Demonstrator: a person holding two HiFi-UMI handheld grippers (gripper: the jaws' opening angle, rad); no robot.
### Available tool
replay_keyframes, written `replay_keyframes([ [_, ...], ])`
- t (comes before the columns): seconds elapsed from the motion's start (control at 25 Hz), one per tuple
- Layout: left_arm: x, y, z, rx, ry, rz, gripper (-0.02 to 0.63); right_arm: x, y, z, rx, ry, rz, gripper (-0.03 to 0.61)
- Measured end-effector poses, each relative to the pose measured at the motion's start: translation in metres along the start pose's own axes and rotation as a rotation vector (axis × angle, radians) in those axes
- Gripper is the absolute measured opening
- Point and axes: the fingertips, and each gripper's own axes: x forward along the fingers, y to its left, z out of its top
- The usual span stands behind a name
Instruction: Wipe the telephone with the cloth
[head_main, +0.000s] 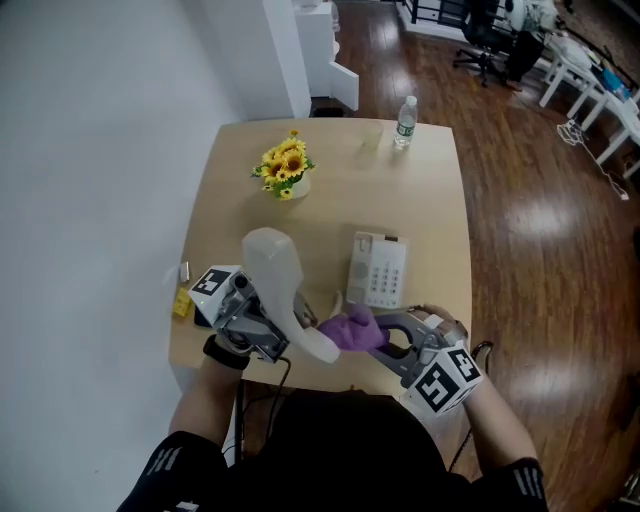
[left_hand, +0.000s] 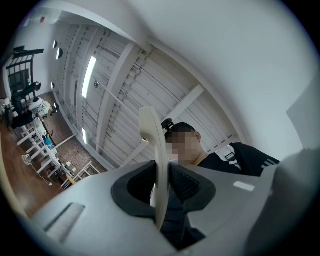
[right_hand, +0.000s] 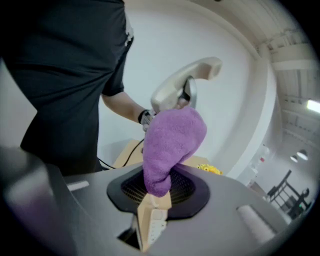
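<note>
The cream telephone base (head_main: 376, 268) lies on the wooden table (head_main: 330, 190), near its front edge. Its handset (head_main: 283, 287) is lifted off and tilted, with my left gripper (head_main: 285, 332) shut on its lower part. In the left gripper view the handset (left_hand: 157, 165) shows edge-on between the jaws. My right gripper (head_main: 378, 336) is shut on a purple cloth (head_main: 351, 329), which touches the handset's lower end. The right gripper view shows the cloth (right_hand: 172, 142) bunched in front of the handset (right_hand: 185, 82).
A pot of yellow flowers (head_main: 285, 168) stands mid-table towards the left. A water bottle (head_main: 404, 120) and a clear glass (head_main: 371, 138) stand at the far edge. A small yellow thing (head_main: 182, 303) lies at the left edge. An office chair (head_main: 485, 40) is beyond.
</note>
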Motion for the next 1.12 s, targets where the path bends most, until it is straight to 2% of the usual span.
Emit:
replay_keyframes([
  [0.16,-0.012,0.009,-0.009,-0.009,0.01,0.073,0.081,0.025,-0.034,-0.064,0.143,0.087,-0.098,0.087],
  [0.32,-0.026,0.018,-0.019,-0.025,0.024,0.156,0.081,0.064,-0.069,-0.13,0.292,0.192,-0.149,0.087],
  [0.56,-0.051,0.029,-0.02,-0.044,-0.001,0.241,0.081,0.123,-0.118,-0.215,0.4,0.375,-0.176,0.087],
  [0.76,-0.069,0.036,-0.018,-0.059,-0.008,0.299,0.081,0.158,-0.147,-0.267,0.399,0.527,-0.185,0.087],
  [1.0,-0.094,0.046,-0.015,-0.083,-0.026,0.348,0.081,0.191,-0.155,-0.301,0.365,0.619,-0.161,0.087],
  [1.12,-0.099,0.052,-0.012,-0.089,-0.036,0.359,0.081,0.195,-0.146,-0.307,0.387,0.624,-0.133,0.086],
])
